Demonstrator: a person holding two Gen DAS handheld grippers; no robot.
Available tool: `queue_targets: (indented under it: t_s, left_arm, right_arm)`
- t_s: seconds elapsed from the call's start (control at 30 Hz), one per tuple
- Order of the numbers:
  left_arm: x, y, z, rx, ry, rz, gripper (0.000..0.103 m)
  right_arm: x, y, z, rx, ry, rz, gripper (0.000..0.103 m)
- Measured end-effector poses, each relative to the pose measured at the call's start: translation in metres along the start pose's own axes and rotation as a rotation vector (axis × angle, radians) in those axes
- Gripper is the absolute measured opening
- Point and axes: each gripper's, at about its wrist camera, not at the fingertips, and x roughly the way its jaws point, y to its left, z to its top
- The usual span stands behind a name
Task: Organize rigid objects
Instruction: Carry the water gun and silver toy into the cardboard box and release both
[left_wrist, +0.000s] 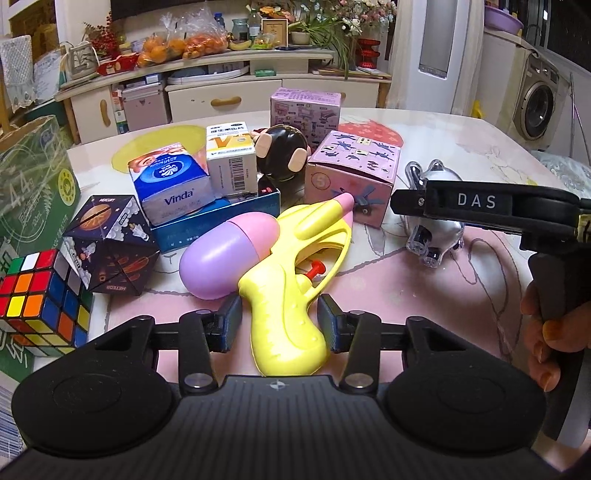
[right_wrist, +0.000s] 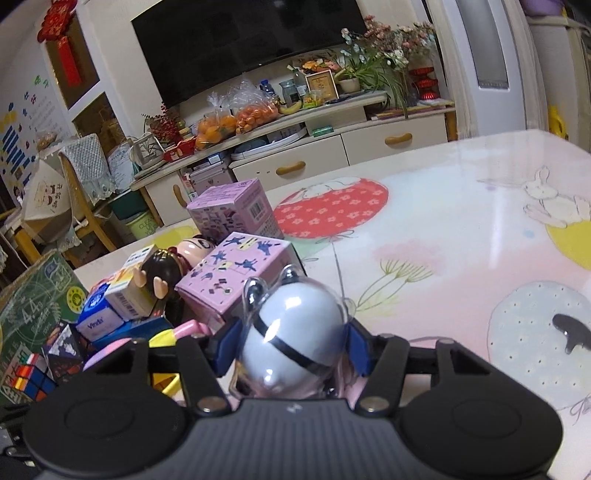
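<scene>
The water gun (left_wrist: 291, 273) lies just in front of the pink box (left_wrist: 354, 173), its barrel toward the box and its grip back between the left gripper (left_wrist: 279, 321) pads, which flank the handle; contact is unclear. Right of the gun, the right gripper (right_wrist: 293, 345) pinches the clear figurine (right_wrist: 295, 332) across its body.

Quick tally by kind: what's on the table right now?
Boxes: 6 (green carton, Vinda pack, white box, blue box, pink box, far pink box)
Cube puzzles: 2 (Rubik's cube, space cube)
Toys: 3 (water gun, black figure, clear figure)
Total: 11
</scene>
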Motion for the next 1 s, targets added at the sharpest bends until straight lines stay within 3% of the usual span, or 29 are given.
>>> queue_targets:
  t_s: [0.27,1.0]
  left_arm:
    - [-0.009,0.006,-0.003,-0.025,-0.004,-0.010,0.054]
    - [-0.051,0.030,0.008,-0.067,-0.146,-0.050,0.054]
  right_arm:
    - [-0.008,0.004,-0.002,-0.022,-0.014,-0.020,0.058]
    - [-0.029,0.031,-0.010,-0.056,-0.050,-0.022,0.058]
